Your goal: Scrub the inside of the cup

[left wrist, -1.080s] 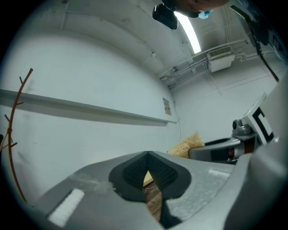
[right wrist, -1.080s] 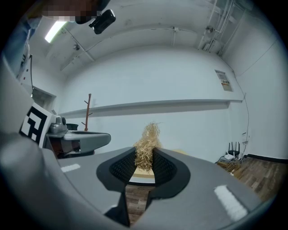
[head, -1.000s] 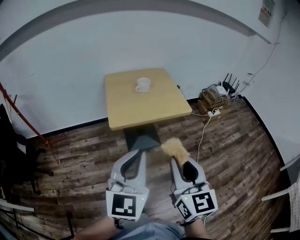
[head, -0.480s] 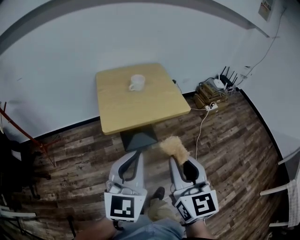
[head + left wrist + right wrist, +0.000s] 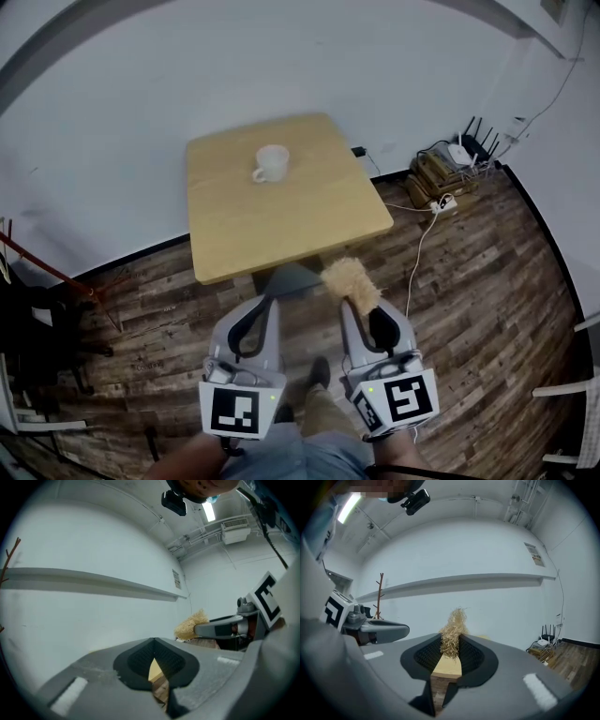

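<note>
Head view, cup: a small white ceramic cup (image 5: 272,162) stands upright near the far edge of the square light-wood table (image 5: 309,220), alone on it, its handle towards the left edge.
Head view, tools: the left hand-held gripper (image 5: 265,307) and right hand-held gripper (image 5: 359,309) are side by side over the floor, short of the near edge. The right one carries a straw-coloured fibrous scrubber (image 5: 352,279) pointing at the table, I'd say ready for the cup.
Head view, surroundings: the dark pedestal base (image 5: 292,279) is below the near edge. A stack of boxes with a router (image 5: 452,161) and a white power strip (image 5: 441,202) lie well right. Nothing blocks the way.
Left gripper view, jaws: the left hand-held gripper (image 5: 153,641) has its jaws pressed together and empty, probably kept free to steady the cup. The right hand-held gripper (image 5: 198,629) with its scrubber (image 5: 191,624) is alongside.
Right gripper view, jaws: the right hand-held gripper (image 5: 451,644) is clamped narrowly on the scrubber (image 5: 453,632), its tuft poking past the tips. A bare wooden coat stand (image 5: 380,595) is by the wall.
</note>
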Motion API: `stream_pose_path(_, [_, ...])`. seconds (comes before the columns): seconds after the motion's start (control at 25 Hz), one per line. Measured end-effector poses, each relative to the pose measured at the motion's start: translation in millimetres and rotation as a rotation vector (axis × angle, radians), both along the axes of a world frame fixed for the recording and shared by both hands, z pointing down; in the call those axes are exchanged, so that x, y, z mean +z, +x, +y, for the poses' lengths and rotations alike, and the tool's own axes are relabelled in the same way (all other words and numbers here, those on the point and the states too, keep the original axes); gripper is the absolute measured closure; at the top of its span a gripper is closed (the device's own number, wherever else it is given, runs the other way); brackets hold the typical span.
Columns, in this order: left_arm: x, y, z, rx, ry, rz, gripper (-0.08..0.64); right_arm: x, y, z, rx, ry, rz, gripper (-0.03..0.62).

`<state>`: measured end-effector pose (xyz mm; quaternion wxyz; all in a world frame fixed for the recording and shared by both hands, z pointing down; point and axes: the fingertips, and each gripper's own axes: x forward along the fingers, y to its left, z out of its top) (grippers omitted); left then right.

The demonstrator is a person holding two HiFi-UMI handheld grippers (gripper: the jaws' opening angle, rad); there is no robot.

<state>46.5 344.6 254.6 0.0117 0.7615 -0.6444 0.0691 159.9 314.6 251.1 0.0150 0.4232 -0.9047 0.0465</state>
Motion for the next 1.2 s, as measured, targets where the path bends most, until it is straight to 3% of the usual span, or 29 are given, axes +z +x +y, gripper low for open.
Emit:
stream_pose_path(0.52, [-20,4,-106,-0.12,0.013,-0.049,0.54,-18,-2,-122,-0.13,0.024,-0.032,0.497])
stream_pose_path(0.76, [-24,1,-124,-0.183,0.019,-0.058,0.54,-23,-14,-146,-0.209,0.036,-0.033,0.497])
stream_pose_path(1.2, [0,-31,-157,-0.249,-0.035,-0.045,0.54,-2,-38,-185,-0.251,-0.012,-0.014,0.497])
